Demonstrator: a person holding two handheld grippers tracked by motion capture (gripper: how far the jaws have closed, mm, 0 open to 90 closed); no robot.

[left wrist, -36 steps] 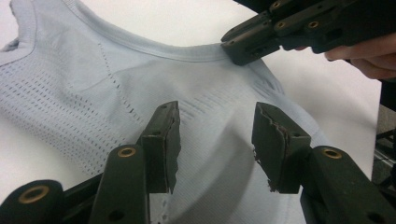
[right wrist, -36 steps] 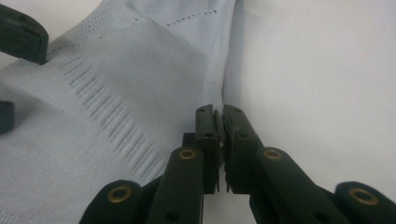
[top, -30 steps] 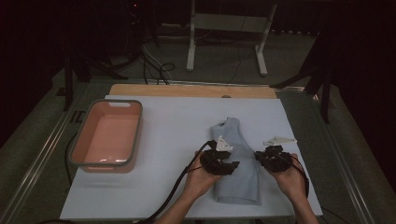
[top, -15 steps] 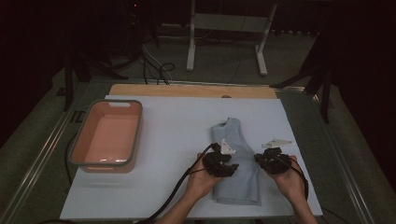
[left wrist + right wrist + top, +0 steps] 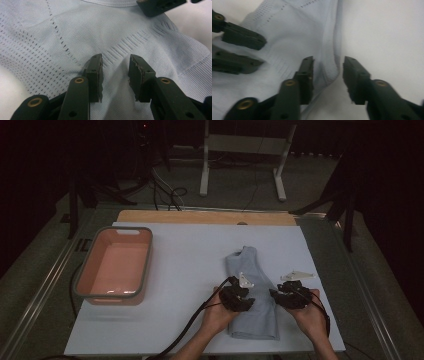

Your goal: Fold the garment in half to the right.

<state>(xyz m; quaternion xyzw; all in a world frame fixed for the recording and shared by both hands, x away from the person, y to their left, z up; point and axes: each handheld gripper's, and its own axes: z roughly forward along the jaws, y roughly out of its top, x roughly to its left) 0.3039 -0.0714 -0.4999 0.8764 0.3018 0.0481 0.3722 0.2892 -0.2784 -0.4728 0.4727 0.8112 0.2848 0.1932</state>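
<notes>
While the left gripper closes over the blue knit top, its jaws apart, the right gripper opens at the top's right edge.

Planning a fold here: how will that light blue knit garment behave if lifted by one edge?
The light blue garment will probably droop, since it lies flat with soft creases. Its thin perforated knit suggests it is light. The ribbed hem may give better purchase, though it will likely stretch.
</notes>
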